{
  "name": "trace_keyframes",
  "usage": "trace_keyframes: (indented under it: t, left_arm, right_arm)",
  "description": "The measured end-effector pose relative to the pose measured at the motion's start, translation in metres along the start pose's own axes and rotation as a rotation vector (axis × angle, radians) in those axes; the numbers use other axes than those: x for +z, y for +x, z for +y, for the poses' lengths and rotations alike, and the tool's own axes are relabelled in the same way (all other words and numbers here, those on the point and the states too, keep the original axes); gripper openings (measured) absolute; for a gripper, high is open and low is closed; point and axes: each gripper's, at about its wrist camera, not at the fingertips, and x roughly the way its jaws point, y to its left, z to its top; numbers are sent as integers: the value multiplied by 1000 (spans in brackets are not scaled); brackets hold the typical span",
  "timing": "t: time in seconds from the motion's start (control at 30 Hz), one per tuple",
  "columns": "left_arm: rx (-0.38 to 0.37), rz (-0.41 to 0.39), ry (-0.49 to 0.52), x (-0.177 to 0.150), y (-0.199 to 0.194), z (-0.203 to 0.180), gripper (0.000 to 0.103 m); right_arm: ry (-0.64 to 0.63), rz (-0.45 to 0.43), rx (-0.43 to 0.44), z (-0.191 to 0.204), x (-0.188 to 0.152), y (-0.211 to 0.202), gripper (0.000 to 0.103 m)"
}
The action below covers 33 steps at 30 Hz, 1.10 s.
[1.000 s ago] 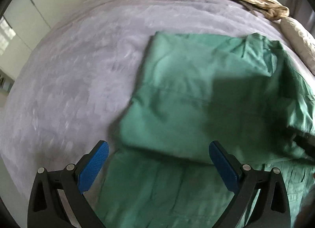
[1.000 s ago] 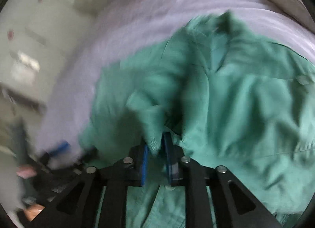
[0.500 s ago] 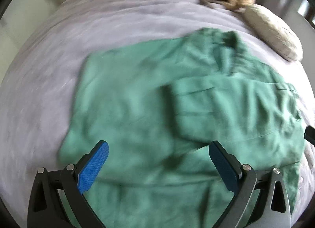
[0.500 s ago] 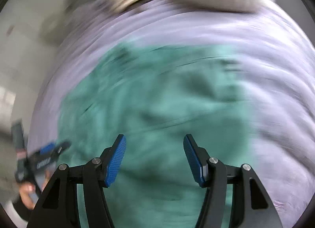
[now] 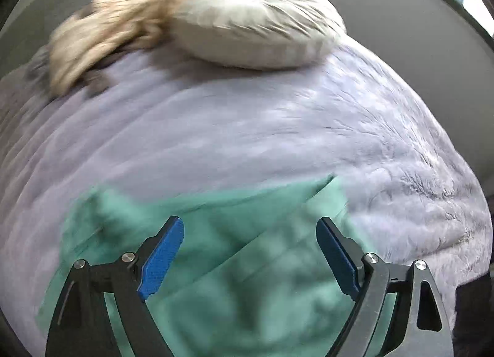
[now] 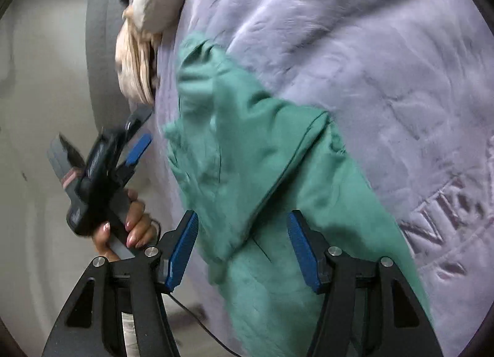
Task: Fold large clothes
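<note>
Green shirt (image 5: 247,264) edge under closing, empty left gripper (image 5: 250,252); right gripper (image 6: 242,247) released, bare bedspread (image 5: 247,141) beyond.

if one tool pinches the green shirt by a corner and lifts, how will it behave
The green shirt would probably go limp and hang: it lies in soft creases and folded flaps on the lilac bedspread. The fabric looks thin, so likely light. The loose layers may well slide apart and undo the fold.
</note>
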Motion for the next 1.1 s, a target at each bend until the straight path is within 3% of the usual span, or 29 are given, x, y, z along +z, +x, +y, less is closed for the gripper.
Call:
trace_keyframes:
  t: [0.1,0.13,0.2,0.23,0.27,0.3,0.33,0.4,0.47,0.57,0.7,0.8,0.97,1.0,1.1]
  left_arm:
    - [8,40,64,18,30,-33,88]
    - [5,61,81,22,42,-43,78]
    - [-5,121,94,25,58,-54,46]
    - [-13,154,90,27,67,-56,16]
    - [-12,168,76,28,72,-58,9]
    - [0,150,68,29,71,-59,8]
    - [-1,124,51,31,64,-60,7]
    - [-21,67,29,34,48,-58,5]
    - [-30,11,38,38,33,-55,5]
    - [-9,30,33,42,44,-49,1]
    - [112,62,-12,39,71,-41,1]
    - [154,18,-102,38,58,-24,1]
    - [164,-37,-51,12,3,-2,1]
    - [170,-41,-49,4,-6,3,1]
    - [182,-22,-93,-26,-28,27,1]
  right_arm:
    - [19,-58,52,-4,11,4,64]
    - [26,-71,67,-5,15,4,64]
    - [47,-82,88,-9,22,3,64]
    - [69,-87,100,-12,26,4,64]
    - [87,-86,106,-15,29,4,62]
    - [115,-83,108,-19,33,6,47]
    - [138,-79,95,-22,37,7,8]
    - [148,-90,76,-24,42,4,7]
    - [46,-149,41,-7,40,-13,6]
    - [-62,-194,-15,9,33,-28,6]
    - [3,-184,-104,-23,36,-12,6]
    - [68,-166,-38,-40,37,-15,6]
    - [-32,-83,-32,-17,40,-36,20]
    - [-82,-77,-34,-6,40,-42,28]
    - [-279,-105,-73,39,43,-56,71]
